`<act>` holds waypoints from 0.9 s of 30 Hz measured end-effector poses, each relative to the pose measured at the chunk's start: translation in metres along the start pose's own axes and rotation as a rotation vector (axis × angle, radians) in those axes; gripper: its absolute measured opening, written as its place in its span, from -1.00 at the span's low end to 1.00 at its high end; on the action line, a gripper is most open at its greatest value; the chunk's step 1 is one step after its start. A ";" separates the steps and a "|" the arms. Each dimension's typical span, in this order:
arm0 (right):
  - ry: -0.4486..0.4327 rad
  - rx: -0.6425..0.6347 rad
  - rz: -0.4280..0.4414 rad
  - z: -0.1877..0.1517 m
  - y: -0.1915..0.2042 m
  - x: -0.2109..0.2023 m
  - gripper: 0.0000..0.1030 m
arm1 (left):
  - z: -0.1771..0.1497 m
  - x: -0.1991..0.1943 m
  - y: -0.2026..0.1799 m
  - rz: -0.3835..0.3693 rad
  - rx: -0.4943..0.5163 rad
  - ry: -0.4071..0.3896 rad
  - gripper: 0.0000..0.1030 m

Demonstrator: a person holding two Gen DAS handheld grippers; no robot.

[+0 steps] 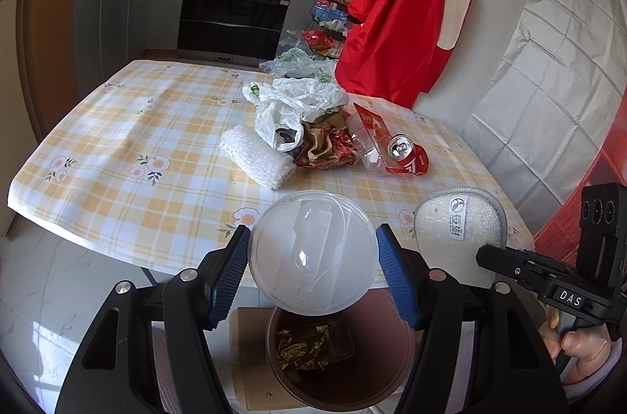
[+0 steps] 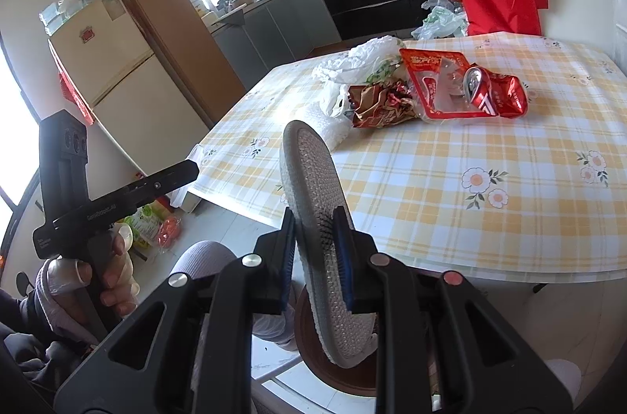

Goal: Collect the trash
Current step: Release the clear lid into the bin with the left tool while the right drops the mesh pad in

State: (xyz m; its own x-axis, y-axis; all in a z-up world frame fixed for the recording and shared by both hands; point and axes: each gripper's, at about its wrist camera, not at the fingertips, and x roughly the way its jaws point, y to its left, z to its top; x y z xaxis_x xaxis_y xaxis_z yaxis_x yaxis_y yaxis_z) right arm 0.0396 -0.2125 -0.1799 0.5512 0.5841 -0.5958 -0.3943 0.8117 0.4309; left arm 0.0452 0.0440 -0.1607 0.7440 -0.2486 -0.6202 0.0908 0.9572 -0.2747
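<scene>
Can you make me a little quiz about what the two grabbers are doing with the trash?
1. True or false: the left gripper has its blue pads on either side of a clear round plastic lid above the brown bin.
2. What is the right gripper pinching?
A. the red can
B. a grey and white scrubbing pad
C. a plastic bag
3. Fill the gap: the crushed red can lies on the checked ____.

Key
1. True.
2. B: the scrubbing pad stands on edge between the pads, over the bin's rim.
3. tablecloth, beside the clear and red packet and the white plastic bag.
</scene>
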 end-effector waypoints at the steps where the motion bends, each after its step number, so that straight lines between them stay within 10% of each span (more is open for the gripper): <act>1: 0.003 0.003 0.003 0.000 0.000 0.001 -0.55 | -0.001 0.002 0.001 0.001 -0.003 0.005 0.24; 10: 0.029 0.001 -0.015 -0.004 -0.004 0.010 -0.30 | -0.006 0.014 -0.002 0.000 0.006 0.042 0.24; 16: -0.080 -0.022 -0.177 0.003 -0.002 -0.007 0.89 | -0.009 0.014 -0.008 -0.010 0.029 0.044 0.24; 27: -0.196 0.007 -0.349 0.011 -0.017 -0.028 0.89 | -0.016 0.018 -0.030 -0.059 0.087 0.076 0.24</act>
State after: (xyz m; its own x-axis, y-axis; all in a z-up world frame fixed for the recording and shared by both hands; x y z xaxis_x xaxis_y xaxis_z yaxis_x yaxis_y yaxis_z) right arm 0.0382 -0.2427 -0.1629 0.7812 0.2613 -0.5669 -0.1543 0.9608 0.2302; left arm 0.0452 0.0082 -0.1756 0.6833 -0.3125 -0.6599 0.1927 0.9489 -0.2497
